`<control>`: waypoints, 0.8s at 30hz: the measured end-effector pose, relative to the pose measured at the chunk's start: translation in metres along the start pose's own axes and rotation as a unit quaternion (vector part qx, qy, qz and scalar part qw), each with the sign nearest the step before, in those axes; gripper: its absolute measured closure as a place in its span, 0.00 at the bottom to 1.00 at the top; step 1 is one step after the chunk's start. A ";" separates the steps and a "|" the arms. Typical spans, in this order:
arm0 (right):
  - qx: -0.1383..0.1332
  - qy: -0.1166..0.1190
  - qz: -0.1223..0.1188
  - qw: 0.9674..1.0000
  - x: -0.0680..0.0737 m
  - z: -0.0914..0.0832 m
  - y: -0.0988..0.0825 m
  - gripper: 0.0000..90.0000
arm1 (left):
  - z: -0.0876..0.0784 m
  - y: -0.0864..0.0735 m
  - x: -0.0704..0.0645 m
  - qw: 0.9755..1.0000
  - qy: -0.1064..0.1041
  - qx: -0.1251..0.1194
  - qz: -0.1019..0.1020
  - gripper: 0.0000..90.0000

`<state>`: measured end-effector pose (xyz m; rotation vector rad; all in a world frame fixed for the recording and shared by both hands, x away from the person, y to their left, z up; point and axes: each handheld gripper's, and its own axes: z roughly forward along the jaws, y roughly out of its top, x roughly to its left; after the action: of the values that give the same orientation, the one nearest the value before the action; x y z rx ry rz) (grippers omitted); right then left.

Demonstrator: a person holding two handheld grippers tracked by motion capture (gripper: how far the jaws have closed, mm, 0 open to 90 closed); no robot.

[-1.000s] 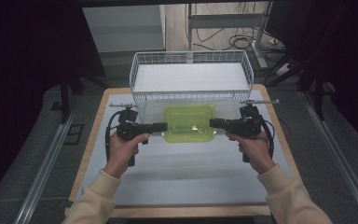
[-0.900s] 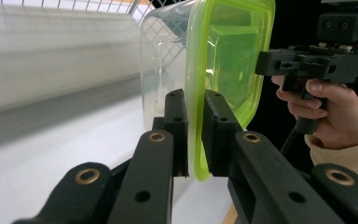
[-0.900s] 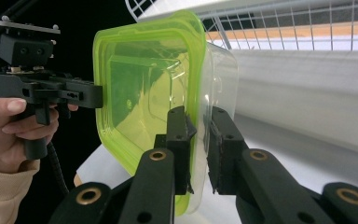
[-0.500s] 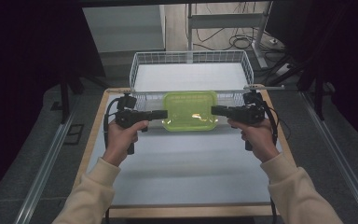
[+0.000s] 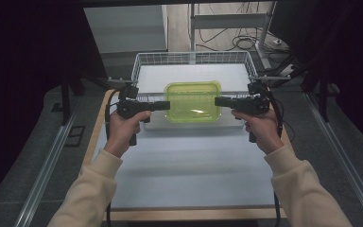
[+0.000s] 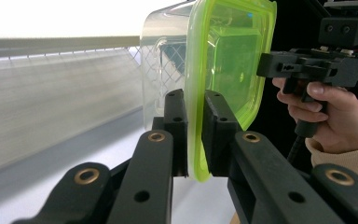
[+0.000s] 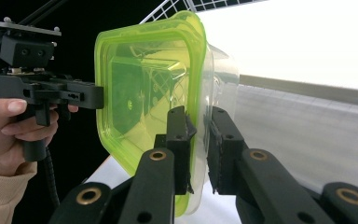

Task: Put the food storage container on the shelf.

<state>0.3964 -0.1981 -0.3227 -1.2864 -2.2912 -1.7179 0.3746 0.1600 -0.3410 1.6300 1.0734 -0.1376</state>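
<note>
A clear plastic container with a lime-green lid [image 5: 192, 101] hangs in the air over the near rim of the wire basket [image 5: 194, 55]. My left gripper [image 5: 167, 105] is shut on the lid's left edge, and my right gripper [image 5: 217, 101] is shut on its right edge. In the left gripper view the jaws [image 6: 193, 100] pinch the green rim of the container [image 6: 228, 60], with the other gripper [image 6: 266, 65] on the far edge. In the right gripper view the jaws [image 7: 199, 116] clamp the rim of the container [image 7: 144, 93], opposite the left gripper [image 7: 98, 95].
The white wire basket stands at the far end of the table, with a white floor inside. The pale table top [image 5: 189, 165] lies under the person's cream-sleeved forearms. Cables and a metal stand lie on the floor beyond the basket.
Both grippers have risen and moved away from the person toward the basket, carrying the container between them. It now hangs over the basket's near rim.
</note>
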 end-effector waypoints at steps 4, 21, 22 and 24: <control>-0.003 -0.003 0.001 1.000 -0.003 0.002 0.007 0.90 | 0.002 0.007 0.002 1.000 0.003 -0.002 0.001 0.91; -0.010 -0.012 0.006 1.000 -0.013 0.007 0.037 0.90 | 0.010 0.044 0.007 1.000 0.011 -0.001 0.005 0.91; -0.012 -0.015 0.007 1.000 -0.015 0.007 0.042 0.90 | 0.012 0.049 0.007 1.000 0.011 0.000 0.007 0.91; -0.013 -0.017 0.007 1.000 -0.015 0.007 0.044 0.90 | 0.013 0.053 0.008 1.000 0.012 0.000 0.008 0.91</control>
<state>0.4363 -0.1985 -0.2971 -1.3428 -2.2796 -1.7418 0.4216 0.1559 -0.3122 1.6435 1.0788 -0.1082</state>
